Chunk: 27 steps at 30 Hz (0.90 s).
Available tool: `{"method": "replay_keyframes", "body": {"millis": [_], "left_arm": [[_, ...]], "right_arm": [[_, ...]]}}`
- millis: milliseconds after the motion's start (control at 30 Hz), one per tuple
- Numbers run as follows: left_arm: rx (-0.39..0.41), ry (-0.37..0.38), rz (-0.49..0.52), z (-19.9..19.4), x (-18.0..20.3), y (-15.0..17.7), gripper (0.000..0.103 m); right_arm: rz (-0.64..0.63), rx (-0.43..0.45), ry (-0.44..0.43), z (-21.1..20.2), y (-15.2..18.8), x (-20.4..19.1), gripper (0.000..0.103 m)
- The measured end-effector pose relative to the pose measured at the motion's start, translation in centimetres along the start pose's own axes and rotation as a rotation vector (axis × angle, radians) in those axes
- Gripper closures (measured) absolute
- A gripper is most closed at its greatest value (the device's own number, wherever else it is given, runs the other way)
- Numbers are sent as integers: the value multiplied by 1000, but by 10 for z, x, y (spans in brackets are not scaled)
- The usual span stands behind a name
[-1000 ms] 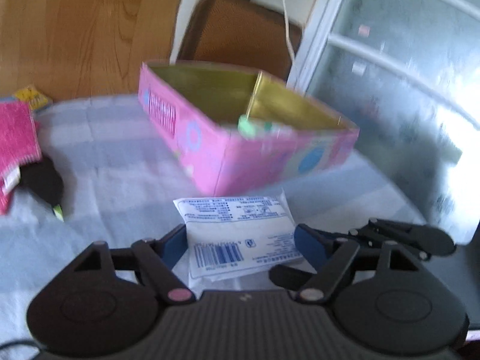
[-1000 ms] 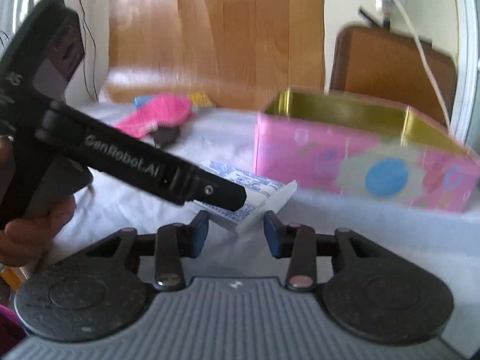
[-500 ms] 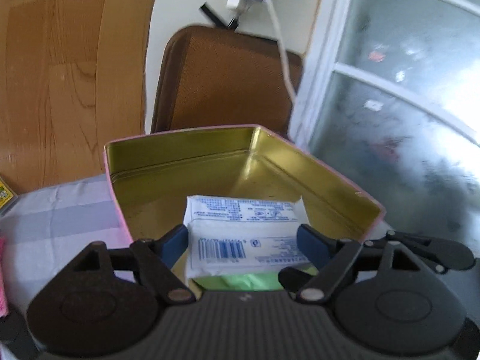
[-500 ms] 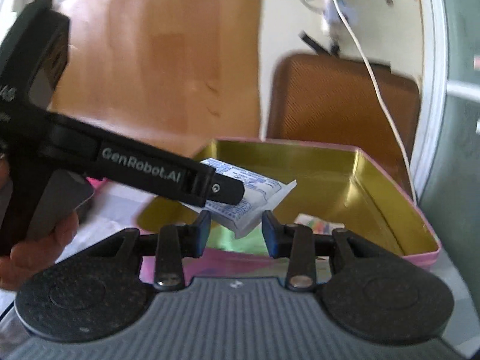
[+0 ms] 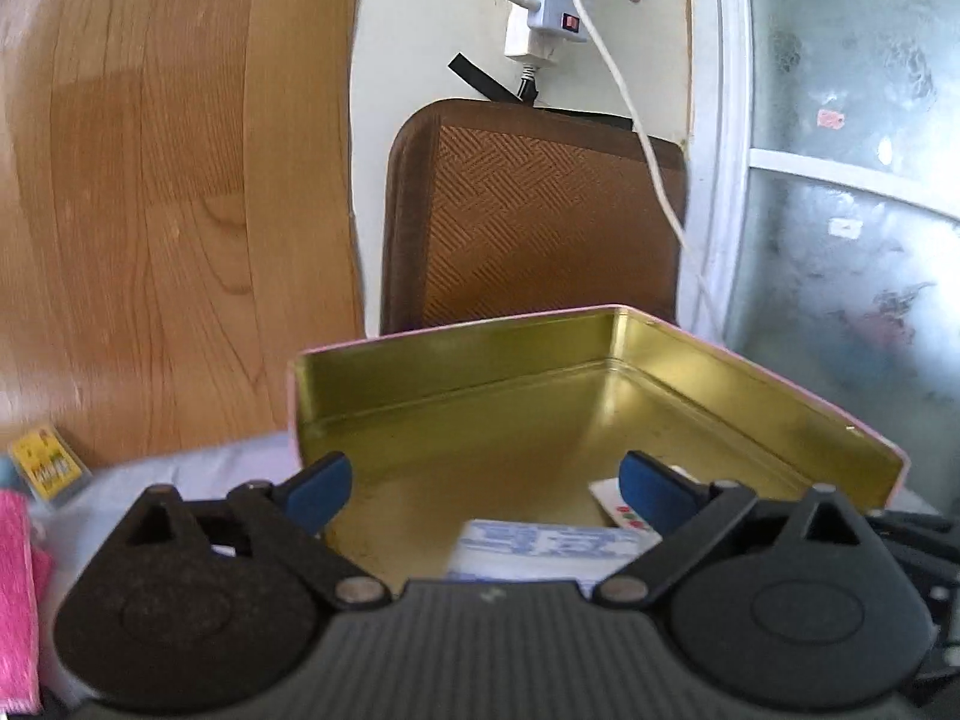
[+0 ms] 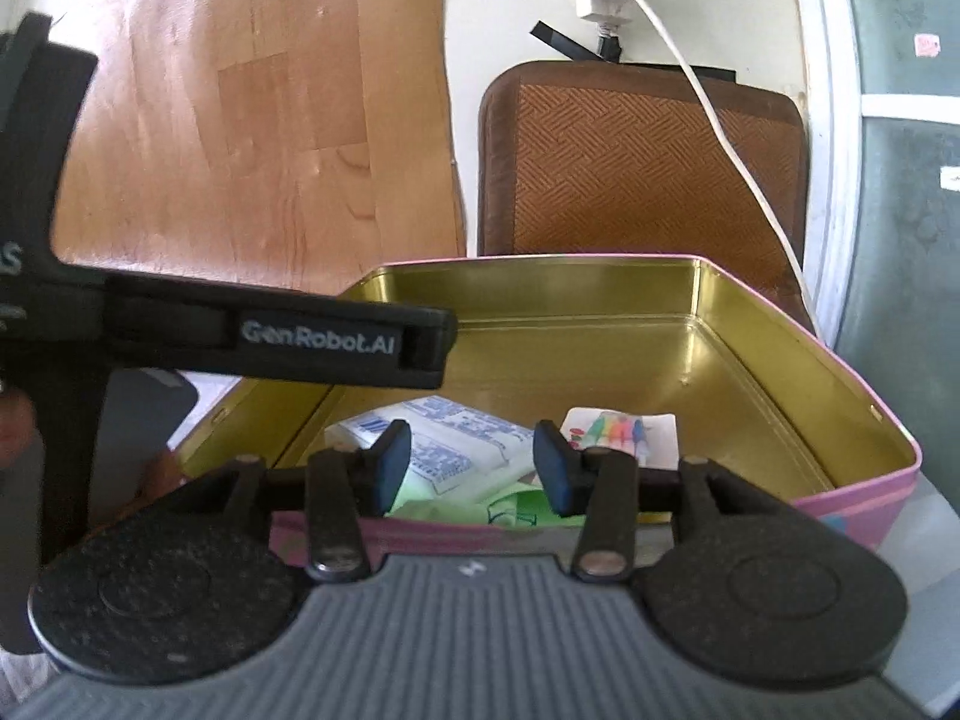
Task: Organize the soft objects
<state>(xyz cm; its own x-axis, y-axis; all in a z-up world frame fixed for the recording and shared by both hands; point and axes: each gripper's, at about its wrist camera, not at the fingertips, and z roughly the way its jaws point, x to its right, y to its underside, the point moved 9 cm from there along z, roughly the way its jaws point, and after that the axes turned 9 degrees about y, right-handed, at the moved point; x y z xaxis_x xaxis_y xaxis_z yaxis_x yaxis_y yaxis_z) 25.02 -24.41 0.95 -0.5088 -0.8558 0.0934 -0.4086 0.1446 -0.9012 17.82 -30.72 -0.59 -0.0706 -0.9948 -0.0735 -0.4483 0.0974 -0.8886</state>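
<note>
A white tissue pack with blue print [image 5: 540,546] lies inside the pink tin with a gold inside [image 5: 480,372], free of both grippers. My left gripper [image 5: 486,483] hangs over the tin's near edge, its jaws opening wide with nothing between them. From the right wrist view the same tissue pack [image 6: 462,426] rests on a green pack [image 6: 444,498] in the tin [image 6: 750,360]. My right gripper [image 6: 474,465] is just above them, jaws opening, pads clear of the pack. The left gripper's black finger [image 6: 336,339] crosses the left of that view.
A small card with coloured marks [image 6: 618,429] also lies in the tin. A pink cloth [image 5: 15,588] and a yellow packet [image 5: 45,462] lie on the table at far left. Behind the tin are a brown chair back [image 5: 540,210], a white cable [image 5: 624,84] and a frosted window [image 5: 840,210].
The tissue pack, held between both grippers a second ago, was carried over the tin and now lies inside it. Both pairs of jaws have spread, the left much wider.
</note>
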Motion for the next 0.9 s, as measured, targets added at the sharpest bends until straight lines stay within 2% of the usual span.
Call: {"method": "replay_keyframes", "body": {"millis": [133,233,300,400,500,567,633,700,767,900], "left_arm": [[-8,-39,-8,19,-13,-9,4],[-46,-30,-74,25,-22,-9,4],[-23,21,-123,9,-22,-8,4],[-5,69,-144,-27,-22,4,3],[2,106,-169,-73,-32,31,3],[1,95,-185,-105,-48,53,3],[1,46,-194,-135,-72,75,3],[-1,-55,-197,-162,-106,93,3],[3,-174,-211,-185,-142,107,3],[27,-474,-251,-225,-218,124,4]], "right_arm": [[9,5,20,6,-5,0,55],[31,24,29,0,-9,2,55],[38,64,20,-17,-13,1,55],[51,136,13,-50,-15,-4,55],[56,149,-82,-75,-7,-27,55],[6,143,-138,-82,1,-52,54],[-47,97,-201,-80,11,-84,54],[-84,35,-267,-68,20,-116,54],[-126,-14,-306,-54,26,-149,54],[-179,-90,-365,-19,22,-217,54]]}}
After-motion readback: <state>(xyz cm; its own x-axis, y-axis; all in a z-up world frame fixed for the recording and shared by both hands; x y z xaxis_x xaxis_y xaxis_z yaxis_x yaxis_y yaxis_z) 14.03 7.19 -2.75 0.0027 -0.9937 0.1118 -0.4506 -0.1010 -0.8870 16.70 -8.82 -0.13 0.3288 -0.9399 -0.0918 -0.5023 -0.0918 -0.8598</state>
